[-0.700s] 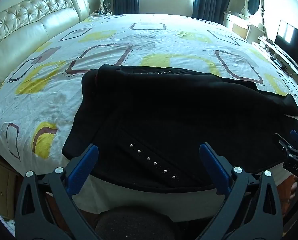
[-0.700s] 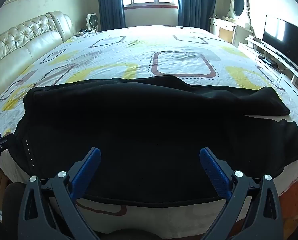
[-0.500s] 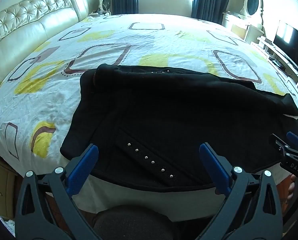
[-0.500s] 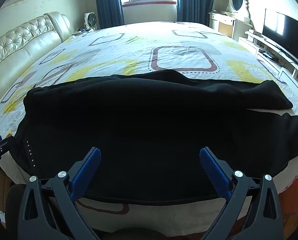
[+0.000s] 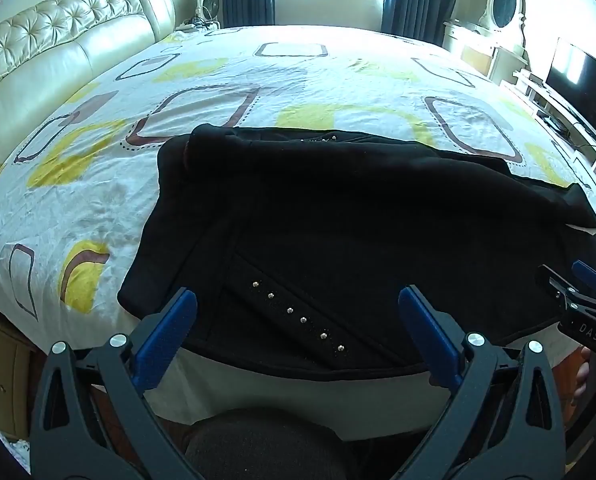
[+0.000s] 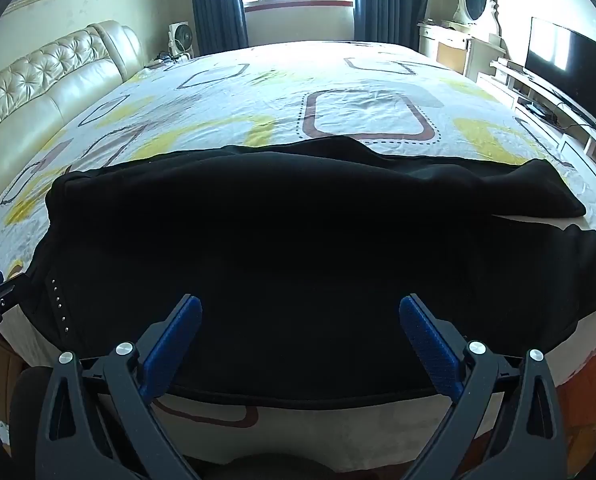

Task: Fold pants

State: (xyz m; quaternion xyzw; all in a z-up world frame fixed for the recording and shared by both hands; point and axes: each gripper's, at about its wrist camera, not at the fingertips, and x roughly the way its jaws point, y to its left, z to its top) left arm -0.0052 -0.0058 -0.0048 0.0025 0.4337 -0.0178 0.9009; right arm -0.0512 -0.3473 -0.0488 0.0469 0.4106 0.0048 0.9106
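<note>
The black, soft fabric pants with a row of small metal studs are spread flat near the front edge of the bed, waistband to the left and the two legs running right, the near hem hanging slightly over the edge. The cloth is judged limp, fairly light and not slippery; it would best be pinched at the waistband corner and at a leg cuff. The white bedsheet patterned with yellow and brown rounded squares lies beneath. The left gripper and right gripper are held above the near edge, jaws spread wide, nothing between them.
</note>
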